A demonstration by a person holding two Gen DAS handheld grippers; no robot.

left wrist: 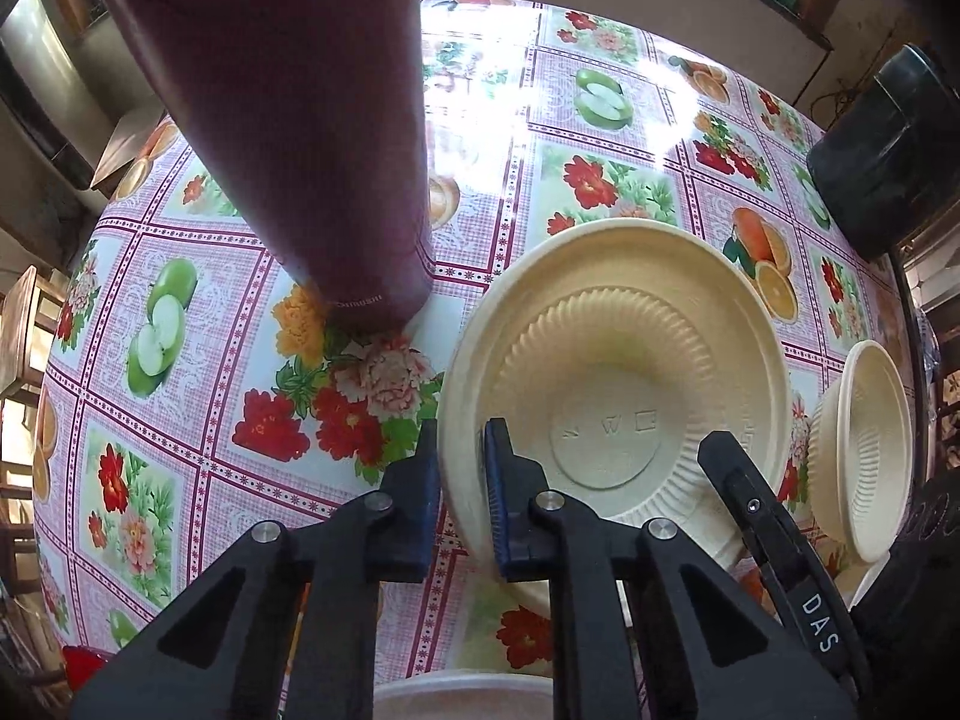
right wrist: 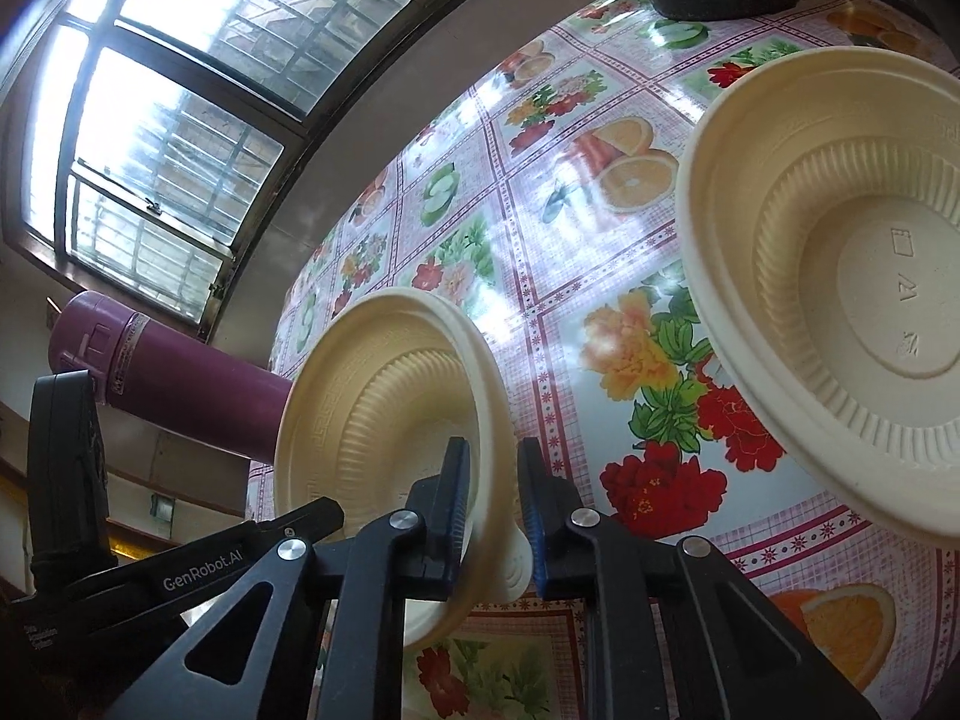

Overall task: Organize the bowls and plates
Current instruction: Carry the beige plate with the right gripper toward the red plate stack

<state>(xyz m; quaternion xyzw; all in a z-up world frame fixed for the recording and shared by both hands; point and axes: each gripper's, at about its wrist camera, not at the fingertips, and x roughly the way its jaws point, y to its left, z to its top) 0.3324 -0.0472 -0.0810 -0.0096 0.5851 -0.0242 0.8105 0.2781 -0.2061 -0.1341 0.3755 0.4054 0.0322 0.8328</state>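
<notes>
- The left hand-held gripper [left wrist: 462, 468] is clamped on the rim of a cream bowl [left wrist: 618, 384]: one blue-padded finger sits outside the wall, the other inside.
- In the left wrist view that bowl shows a ribbed inner wall and embossed marks on its flat bottom.
- The right hand-held gripper [right wrist: 492, 492] is closed on the rim of a second cream bowl [right wrist: 384, 396], likewise with one finger inside and one outside.
- In the left wrist view, the second bowl [left wrist: 864, 450] sits to the right of the first, apart from it, with the other gripper's black finger between the two.
- From the right wrist view, the first bowl [right wrist: 840, 288] appears on the right, tilted so its inside faces the camera.
- Both bowls are over the surface [left wrist: 198, 360], which is covered with a glossy cloth printed with flowers, apples and oranges.
- A maroon flask [left wrist: 288, 120] stands on the surface, left of the bowls.
- A dark round container [left wrist: 888, 150] stands at the far right edge of the surface.
- A barred window [right wrist: 168, 90] is beyond the surface.
</notes>
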